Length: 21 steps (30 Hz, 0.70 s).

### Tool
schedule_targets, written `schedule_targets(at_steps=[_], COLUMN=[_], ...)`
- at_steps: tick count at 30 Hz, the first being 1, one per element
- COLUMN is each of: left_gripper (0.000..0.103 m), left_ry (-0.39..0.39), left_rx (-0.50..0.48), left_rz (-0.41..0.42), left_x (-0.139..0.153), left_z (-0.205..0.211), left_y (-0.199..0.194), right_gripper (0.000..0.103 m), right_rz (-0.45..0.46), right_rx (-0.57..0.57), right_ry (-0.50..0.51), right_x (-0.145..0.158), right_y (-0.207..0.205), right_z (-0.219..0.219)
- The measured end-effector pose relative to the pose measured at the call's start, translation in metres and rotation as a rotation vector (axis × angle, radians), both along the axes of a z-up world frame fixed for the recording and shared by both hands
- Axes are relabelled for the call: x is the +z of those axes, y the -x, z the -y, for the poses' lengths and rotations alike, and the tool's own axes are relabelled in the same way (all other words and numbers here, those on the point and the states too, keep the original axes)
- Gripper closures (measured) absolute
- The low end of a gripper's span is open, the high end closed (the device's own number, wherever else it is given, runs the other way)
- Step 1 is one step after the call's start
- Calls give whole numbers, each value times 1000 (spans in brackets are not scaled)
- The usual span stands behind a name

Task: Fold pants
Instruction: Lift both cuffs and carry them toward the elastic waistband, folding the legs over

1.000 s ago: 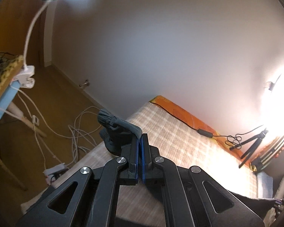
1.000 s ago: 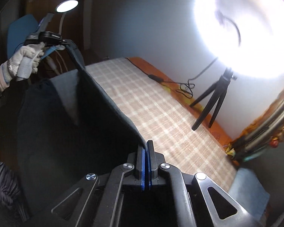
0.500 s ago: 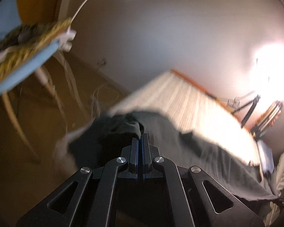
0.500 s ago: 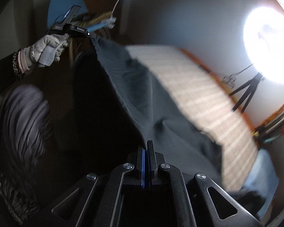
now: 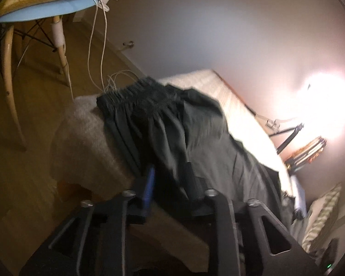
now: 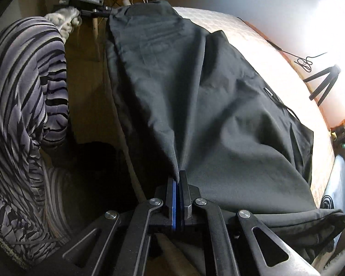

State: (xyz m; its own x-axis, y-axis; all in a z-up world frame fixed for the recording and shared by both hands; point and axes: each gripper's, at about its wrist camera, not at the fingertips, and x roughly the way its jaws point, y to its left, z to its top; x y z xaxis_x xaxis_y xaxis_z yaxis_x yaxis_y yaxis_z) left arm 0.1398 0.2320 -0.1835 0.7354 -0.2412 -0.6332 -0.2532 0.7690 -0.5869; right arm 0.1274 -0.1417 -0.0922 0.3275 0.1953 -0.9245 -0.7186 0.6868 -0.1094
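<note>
The dark grey pants point(image 6: 218, 92) lie spread across the plaid bed cover point(image 6: 276, 64). Their gathered elastic waistband point(image 5: 135, 92) rests near the bed's left end. My left gripper point(image 5: 169, 179) hovers over the waist end with its jaws opening; cloth lies in the gap, but the blue pad point(image 5: 149, 184) stands off it. In the right wrist view the left gripper point(image 6: 96, 4) sits at the pants' far corner, held by a gloved hand point(image 6: 64, 18). My right gripper point(image 6: 178, 181) is shut on a pinched fold at the pants' near edge.
A blue chair point(image 5: 46, 11) with a patterned cushion stands left of the bed, white cables point(image 5: 96, 46) hanging to the wooden floor. A ring light point(image 5: 326, 105) on a tripod point(image 6: 322, 85) stands at the bed's far side. A striped sleeve point(image 6: 23, 92) fills the left.
Both grippers have come down and the pants, held up in the air before, now lie over the bed. The left jaws, shut before, have parted.
</note>
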Motion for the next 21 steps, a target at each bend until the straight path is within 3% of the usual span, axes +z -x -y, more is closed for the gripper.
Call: schedule_targets(at_steps=[2, 5, 10, 13, 18, 19, 21], left_gripper=[61, 60, 60, 60, 60, 61, 77], left_ry=[4, -8, -139, -204, -403, -435, -455], left_rx=[35, 72, 101, 57, -15, -17, -10], left_rz=[15, -2, -41, -67, -88, -89, -80], left_x=[6, 6, 3, -2, -6, -7, -9], left_z=[-8, -19, -33, -31, -6, -2, 1], left_y=[-5, -20, -45, -56, -70, -71, -70], right_gripper=[102, 101, 100, 99, 99, 99, 99], right_rz=[-5, -2, 3, 1, -10, -10, -10], right_rx=[-13, -29, -45, -62, -77, -78, -79], right_ry=[-10, -15, -29, -47, -54, -54, -55], right_x=[-1, -2, -1, -3, -9, -10, -10], right_y=[1, -1, -2, -4, -5, -5, -5], right_z=[1, 1, 0, 2, 4, 4, 3])
